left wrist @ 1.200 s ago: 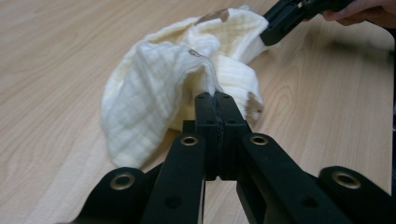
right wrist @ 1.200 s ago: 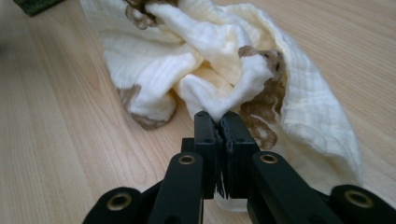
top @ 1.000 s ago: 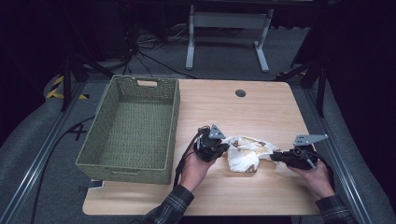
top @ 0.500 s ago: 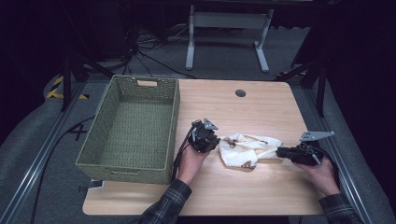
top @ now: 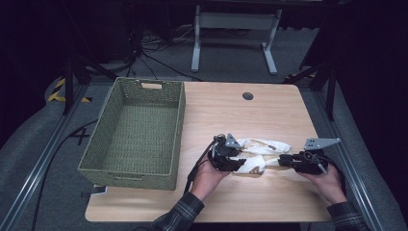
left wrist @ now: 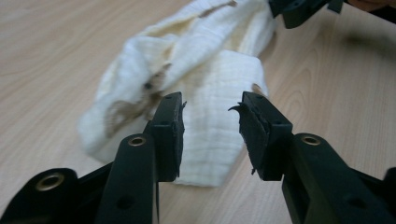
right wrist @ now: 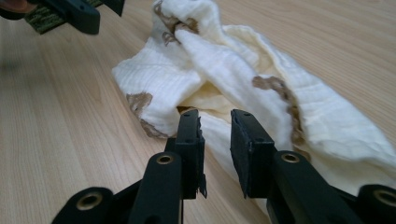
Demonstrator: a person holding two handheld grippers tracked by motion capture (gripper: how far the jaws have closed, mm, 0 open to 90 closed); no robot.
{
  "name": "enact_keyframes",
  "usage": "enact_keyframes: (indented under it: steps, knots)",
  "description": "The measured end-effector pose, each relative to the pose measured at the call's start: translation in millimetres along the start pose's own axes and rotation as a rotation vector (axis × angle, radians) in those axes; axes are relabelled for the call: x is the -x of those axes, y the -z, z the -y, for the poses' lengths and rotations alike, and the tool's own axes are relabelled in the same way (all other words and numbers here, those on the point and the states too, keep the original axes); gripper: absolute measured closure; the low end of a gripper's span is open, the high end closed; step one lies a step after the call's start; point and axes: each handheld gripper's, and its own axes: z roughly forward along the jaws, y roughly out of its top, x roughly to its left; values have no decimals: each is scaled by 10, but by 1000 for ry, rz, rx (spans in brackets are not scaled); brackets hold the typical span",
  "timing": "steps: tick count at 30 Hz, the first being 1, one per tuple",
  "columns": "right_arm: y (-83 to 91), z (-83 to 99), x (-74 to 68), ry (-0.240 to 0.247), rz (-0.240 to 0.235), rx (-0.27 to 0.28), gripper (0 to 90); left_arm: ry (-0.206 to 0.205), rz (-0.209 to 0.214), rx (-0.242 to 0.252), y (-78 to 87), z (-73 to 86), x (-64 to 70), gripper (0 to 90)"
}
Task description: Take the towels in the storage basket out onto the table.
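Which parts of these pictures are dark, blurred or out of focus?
High view: the floor around the table is very dark. Left gripper view: the cloth is soft, the left tongs sharper. Right gripper view: the cloth folds look fairly clear, the far table blurs.

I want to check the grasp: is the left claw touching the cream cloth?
Cannot tell. In the left gripper view the left claw stands open over the cream cloth, but contact is unclear.

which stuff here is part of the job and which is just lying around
In the job:
cream cloth, crumpled on the table
left gripper, open, at the cloth
right gripper, open, at the cloth

Lying about:
woven basket, empty, left of the cloth
round dark hole cover at the table's far edge
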Motion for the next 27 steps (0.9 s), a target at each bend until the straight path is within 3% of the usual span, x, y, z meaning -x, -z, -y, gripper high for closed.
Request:
enact_keyframes:
  steps: [6,10,12,13,14,16,20,21,24,27]
  knots:
    - [-211,-51,-56,44,-15,-42,727,-34,40,-42,-256,39,149,555]
    - [-259,-74,-56,48,-16,-41,727,-69,24,-79,-322,40,171,555]
    - [-303,-82,-50,50,-14,-44,727,-68,22,-81,-371,49,165,555]
    - [-327,-84,-46,51,-14,-50,727,-69,16,-106,-377,46,158,559]
    - [-377,-78,-34,57,-11,-76,727,-84,-3,-129,-413,58,143,579]
    - [-403,-72,-24,64,-7,-83,727,-84,-8,-133,-431,68,137,592]
    - [-480,-40,-34,86,10,-129,733,-94,-36,-152,-452,78,123,733]
    - [-480,-40,-34,86,10,-129,733,-93,-41,-146,-456,78,123,733]
    - [-491,-32,-39,99,26,-132,814,-89,-32,-148,-453,79,100,849]
    - [-484,-28,-31,93,23,-140,882,-59,-4,-124,-423,81,68,876]
